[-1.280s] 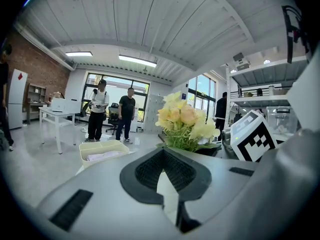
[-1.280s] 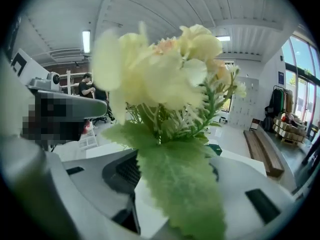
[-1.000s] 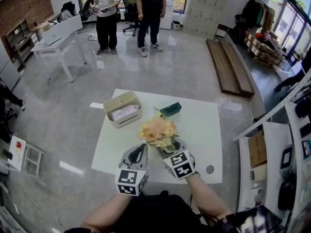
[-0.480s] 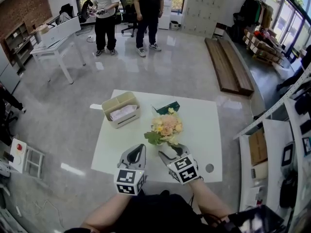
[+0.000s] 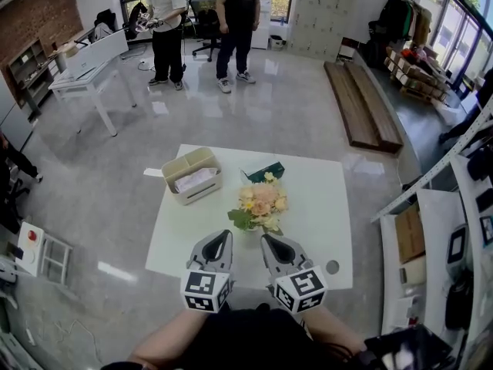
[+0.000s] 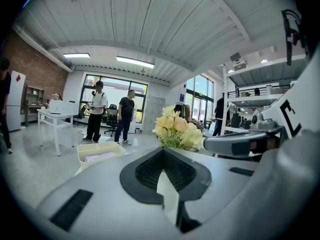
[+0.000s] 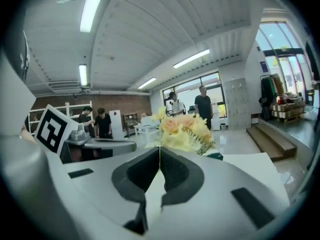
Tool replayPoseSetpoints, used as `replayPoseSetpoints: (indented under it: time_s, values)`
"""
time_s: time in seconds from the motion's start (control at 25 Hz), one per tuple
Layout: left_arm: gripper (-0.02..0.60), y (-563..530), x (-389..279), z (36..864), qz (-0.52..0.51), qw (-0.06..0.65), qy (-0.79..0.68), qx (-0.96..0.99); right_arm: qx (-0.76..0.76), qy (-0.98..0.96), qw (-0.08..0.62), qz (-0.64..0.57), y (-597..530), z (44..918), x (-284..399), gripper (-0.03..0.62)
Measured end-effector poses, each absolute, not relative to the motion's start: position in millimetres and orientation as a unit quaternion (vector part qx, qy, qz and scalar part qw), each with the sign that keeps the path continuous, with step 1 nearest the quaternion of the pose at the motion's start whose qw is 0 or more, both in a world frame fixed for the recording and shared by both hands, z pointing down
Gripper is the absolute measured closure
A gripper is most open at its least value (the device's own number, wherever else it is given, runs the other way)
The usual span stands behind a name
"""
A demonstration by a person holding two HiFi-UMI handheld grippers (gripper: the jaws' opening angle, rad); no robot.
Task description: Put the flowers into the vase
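Right claw (image 5: 269,241) off flowers (image 5: 260,203), just closed (empty)

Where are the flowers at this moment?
In the head view the flowers stand at the table's middle, right of the beige tray and just below the green box.

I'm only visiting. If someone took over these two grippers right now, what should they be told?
Left gripper: shut, empty, over the table's near side.
Right gripper: jaws have just closed with nothing between them, clear of the flowers.
Flowers: upright mid-table, just beyond both grippers. The vase under them is hard to make out.
Done: flowers appear placed and released.
Left: check they stand steady; nothing else obvious.
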State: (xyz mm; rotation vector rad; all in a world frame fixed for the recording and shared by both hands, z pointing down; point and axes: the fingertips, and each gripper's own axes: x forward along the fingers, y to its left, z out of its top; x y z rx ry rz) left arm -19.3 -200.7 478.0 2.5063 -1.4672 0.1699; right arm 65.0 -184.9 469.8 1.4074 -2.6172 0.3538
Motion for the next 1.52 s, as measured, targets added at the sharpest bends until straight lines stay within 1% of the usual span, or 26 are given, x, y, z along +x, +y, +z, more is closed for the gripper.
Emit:
replayPoseSetpoints:
  time_s: [0.08, 0.2, 1.52]
  values:
    - [0.578, -199.8, -17.2, 475.7, 0.056, 0.113, -0.498, 0.858, 0.490, -0.862, 0.054, 0.117, -188.8, 463.3, 72.4, 0.588]
    - [0.578, -198.3, -14.2, 473.1, 0.053, 0.110, -0.494, 0.861, 0.509, -0.851, 0.048, 0.120, -190.5, 463.7, 77.8, 0.589]
    - [0.578, -197.8, -8.4, 470.4, 0.049, 0.112, -0.487, 0.865, 0.540, -0.832, 0.046, 0.121, -187.0, 466.8, 88.0, 0.591]
